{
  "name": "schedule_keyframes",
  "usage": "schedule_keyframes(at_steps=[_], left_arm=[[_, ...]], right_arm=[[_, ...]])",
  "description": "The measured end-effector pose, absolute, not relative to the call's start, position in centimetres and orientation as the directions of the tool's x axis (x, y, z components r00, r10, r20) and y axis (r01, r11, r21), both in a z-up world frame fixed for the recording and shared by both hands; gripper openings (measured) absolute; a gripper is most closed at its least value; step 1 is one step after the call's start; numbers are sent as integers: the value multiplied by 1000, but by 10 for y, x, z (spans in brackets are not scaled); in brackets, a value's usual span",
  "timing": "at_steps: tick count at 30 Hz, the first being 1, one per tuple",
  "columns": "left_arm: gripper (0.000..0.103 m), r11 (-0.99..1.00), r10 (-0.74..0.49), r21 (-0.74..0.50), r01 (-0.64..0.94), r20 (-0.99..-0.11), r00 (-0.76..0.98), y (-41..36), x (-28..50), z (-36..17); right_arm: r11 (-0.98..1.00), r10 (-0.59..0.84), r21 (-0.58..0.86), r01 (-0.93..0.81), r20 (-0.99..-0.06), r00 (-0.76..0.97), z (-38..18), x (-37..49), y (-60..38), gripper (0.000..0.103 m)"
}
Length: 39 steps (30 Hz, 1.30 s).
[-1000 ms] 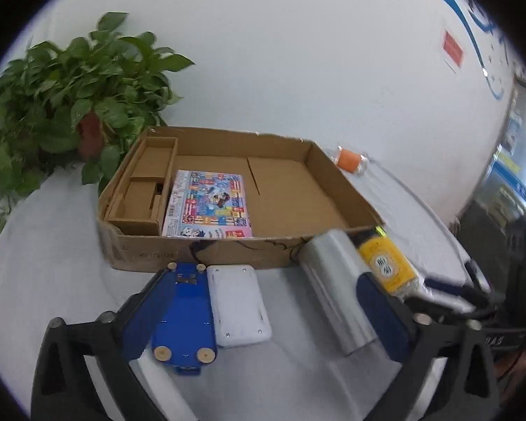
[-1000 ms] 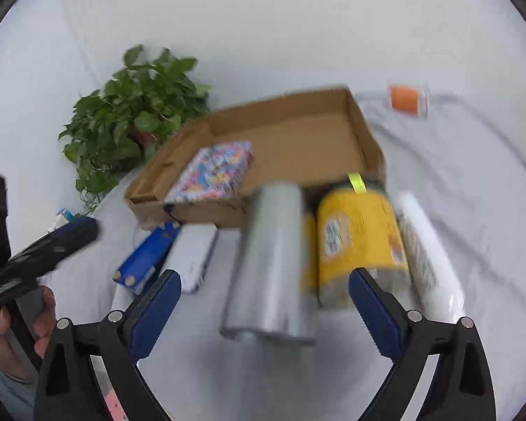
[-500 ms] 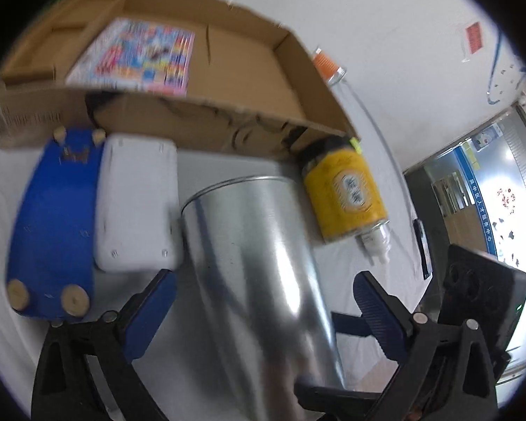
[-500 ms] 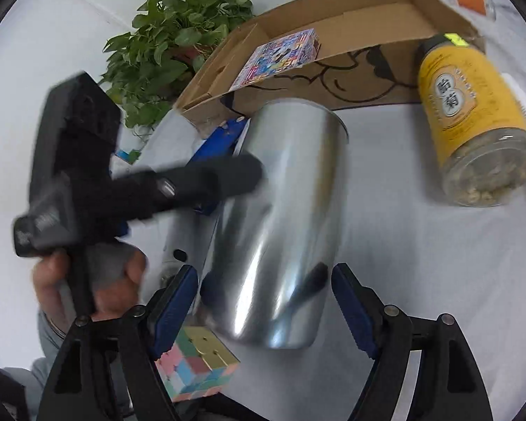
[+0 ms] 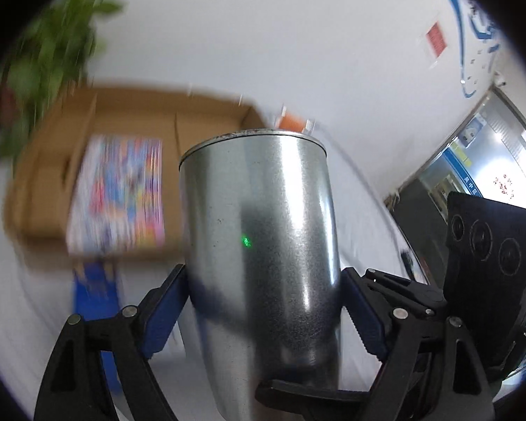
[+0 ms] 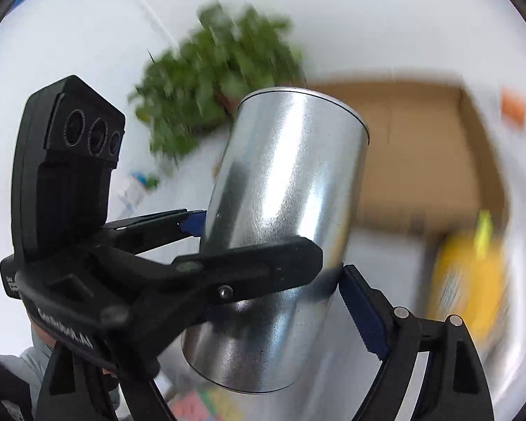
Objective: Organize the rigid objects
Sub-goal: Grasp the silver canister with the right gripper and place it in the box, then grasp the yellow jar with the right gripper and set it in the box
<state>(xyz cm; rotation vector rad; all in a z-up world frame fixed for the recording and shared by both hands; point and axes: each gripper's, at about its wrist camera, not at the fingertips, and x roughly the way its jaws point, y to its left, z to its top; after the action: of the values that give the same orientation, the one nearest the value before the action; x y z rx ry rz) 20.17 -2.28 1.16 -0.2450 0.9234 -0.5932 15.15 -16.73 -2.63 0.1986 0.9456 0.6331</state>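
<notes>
A shiny silver metal can (image 5: 259, 210) is up off the table, tilted, its rim toward the cardboard box (image 5: 207, 119). My left gripper (image 5: 263, 301) is closing, with the can between its blue pads (image 5: 164, 312) and both pads pressed on its sides. In the right wrist view the left gripper (image 6: 259, 238) crosses the can (image 6: 284, 193) with one black finger. My right gripper (image 6: 263, 315) grips the can lower down and its jaws are opening slightly. Its right pad (image 6: 361, 312) touches the wall; the other pad is hidden.
A colourful booklet (image 5: 119, 193) lies in the box. A blue flat object (image 5: 94, 280) lies before the box. A yellow jar (image 6: 470, 280) lies at the right, a leafy plant (image 6: 221, 87) stands behind, and a colourful cube (image 6: 200, 403) sits below the can. A person's hand (image 6: 35, 361) holds the left gripper.
The can lay on the table between the white case and the yellow jar. Both grippers closed in on it, and it now hangs raised and tilted between them.
</notes>
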Motion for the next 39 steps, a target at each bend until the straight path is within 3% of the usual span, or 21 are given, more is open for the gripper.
schedule_keyframes(at_steps=[3,7,14,16,23,28,34,38,39], left_arm=[[86,821,-567,-401,406,-647,510,-26,253,56],[86,815,-577,-434,383,-665,474,-24,326,59],[86,800,-599,-553,230,-751,279,-23,402,-55],[86,790,-613,-588,176,-766,195,-26,411,-95],[86,822,-565,-522,230,-797,214,-49,407,-85],[86,852,-519,-447,272,-791,323,-37,368,-54],[87,864,-497,-370,340,-731,467,-2,293,-19],[87,805,-591,-455,382,-679,436,-8,251,-28],[87,779,-624,-499,381,-675,392,-16,243,-36]], right_arm=[[802,583,394,-449,-681,443,7,211,-170,85],[799,582,411,-439,-712,393,-3,283,-177,84],[839,527,453,-300,-813,247,-113,348,-170,79],[864,492,441,-242,-842,221,-140,352,-172,83],[854,520,499,-149,-828,210,-146,337,-182,86],[855,518,492,-166,-794,317,-108,284,-216,87],[945,323,313,-97,-841,434,-91,205,-293,88],[952,306,292,-93,-884,352,-124,186,-293,79],[953,303,287,-98,-886,351,-128,182,-291,81]])
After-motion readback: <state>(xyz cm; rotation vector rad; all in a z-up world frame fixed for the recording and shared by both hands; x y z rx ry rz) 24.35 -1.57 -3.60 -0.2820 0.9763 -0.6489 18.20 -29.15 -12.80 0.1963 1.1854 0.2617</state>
